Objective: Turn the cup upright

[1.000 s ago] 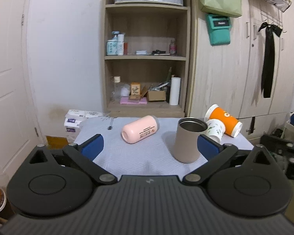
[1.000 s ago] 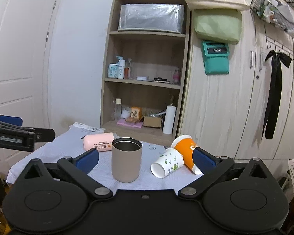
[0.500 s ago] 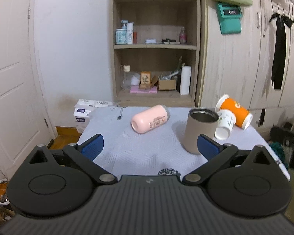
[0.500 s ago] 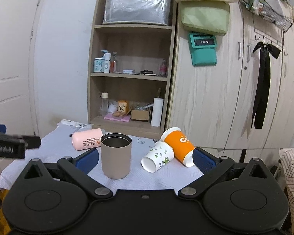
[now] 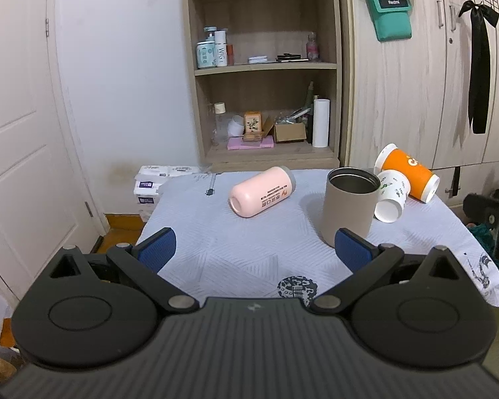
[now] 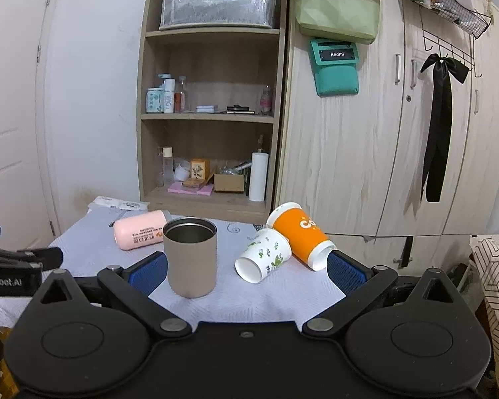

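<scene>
On the cloth-covered table (image 5: 236,252) a taupe metal cup (image 5: 348,209) (image 6: 191,256) stands upright. A pink cup (image 5: 262,191) (image 6: 139,234) lies on its side to its left. A white leaf-print paper cup (image 5: 391,195) (image 6: 262,259) and an orange paper cup (image 5: 407,172) (image 6: 301,234) lie on their sides to its right. My left gripper (image 5: 254,251) is open and empty, back from the cups near the table's front edge. My right gripper (image 6: 248,271) is open and empty, close in front of the taupe and white cups.
An open wooden shelf unit (image 5: 262,66) with bottles and boxes stands behind the table. A wooden wardrobe (image 6: 399,133) is to the right, a white door (image 5: 20,133) to the left. Paper packs (image 5: 156,183) lie by the table's far left corner.
Both grippers have drawn back and risen a little from the table, so the cups look farther off. The cups have not moved. Both grippers stay open.
</scene>
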`<state>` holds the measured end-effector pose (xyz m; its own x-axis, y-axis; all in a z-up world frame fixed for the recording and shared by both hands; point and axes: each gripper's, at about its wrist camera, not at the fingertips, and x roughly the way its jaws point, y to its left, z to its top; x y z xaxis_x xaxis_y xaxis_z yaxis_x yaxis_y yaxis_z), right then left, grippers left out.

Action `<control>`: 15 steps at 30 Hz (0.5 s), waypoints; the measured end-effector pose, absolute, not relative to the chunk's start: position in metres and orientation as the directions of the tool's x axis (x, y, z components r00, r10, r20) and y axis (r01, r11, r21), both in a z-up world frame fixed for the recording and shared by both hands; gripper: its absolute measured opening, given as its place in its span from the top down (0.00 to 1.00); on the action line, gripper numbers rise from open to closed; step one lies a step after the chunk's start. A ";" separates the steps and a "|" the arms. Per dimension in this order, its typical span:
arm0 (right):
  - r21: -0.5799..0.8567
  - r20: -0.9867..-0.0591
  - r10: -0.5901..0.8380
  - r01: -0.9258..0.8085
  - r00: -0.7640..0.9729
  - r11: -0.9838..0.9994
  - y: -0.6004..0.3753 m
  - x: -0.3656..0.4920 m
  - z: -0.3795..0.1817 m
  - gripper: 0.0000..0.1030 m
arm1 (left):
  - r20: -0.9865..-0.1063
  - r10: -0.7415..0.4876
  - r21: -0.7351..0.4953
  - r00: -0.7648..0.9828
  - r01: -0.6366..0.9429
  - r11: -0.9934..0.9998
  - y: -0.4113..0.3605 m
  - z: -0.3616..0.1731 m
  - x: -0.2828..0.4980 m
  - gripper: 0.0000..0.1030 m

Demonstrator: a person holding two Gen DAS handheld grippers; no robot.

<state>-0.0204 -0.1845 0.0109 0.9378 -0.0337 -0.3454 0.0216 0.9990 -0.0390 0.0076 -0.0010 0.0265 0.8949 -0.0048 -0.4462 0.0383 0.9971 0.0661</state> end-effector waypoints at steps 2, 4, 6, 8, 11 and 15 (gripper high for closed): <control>-0.044 -0.348 -0.041 0.027 0.936 0.999 -0.183 -0.020 0.010 0.00 | -0.443 -0.004 0.058 0.896 0.033 0.998 0.001 0.027 0.006 0.00; -0.046 -0.350 -0.042 0.028 0.936 0.999 -0.183 -0.020 0.010 0.00 | -0.435 0.002 0.054 0.900 0.024 0.998 0.002 0.028 0.005 0.00; -0.047 -0.353 -0.043 0.028 0.935 0.999 -0.183 -0.020 0.010 0.00 | -0.432 0.006 0.051 0.902 0.018 0.999 0.003 0.028 0.005 0.00; -0.045 -0.358 -0.047 0.033 0.933 0.998 -0.182 -0.019 0.009 0.00 | -0.430 0.012 0.050 0.903 0.011 0.999 0.003 0.028 0.004 0.00; -0.037 -0.364 -0.046 0.035 0.930 0.999 -0.183 -0.019 0.009 0.00 | -0.426 0.019 0.059 0.904 0.007 0.998 0.003 0.027 0.004 0.00; -0.032 -0.371 -0.047 0.038 0.928 0.999 -0.184 -0.017 0.008 0.00 | -0.427 0.025 0.066 0.904 0.004 0.998 0.003 0.027 0.004 0.00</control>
<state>-0.0174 -0.1836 0.0080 0.9275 -0.0473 -0.3708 0.0383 0.9988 -0.0317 0.0045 0.0026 0.0266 0.9040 0.0247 -0.4268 0.0038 0.9978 0.0658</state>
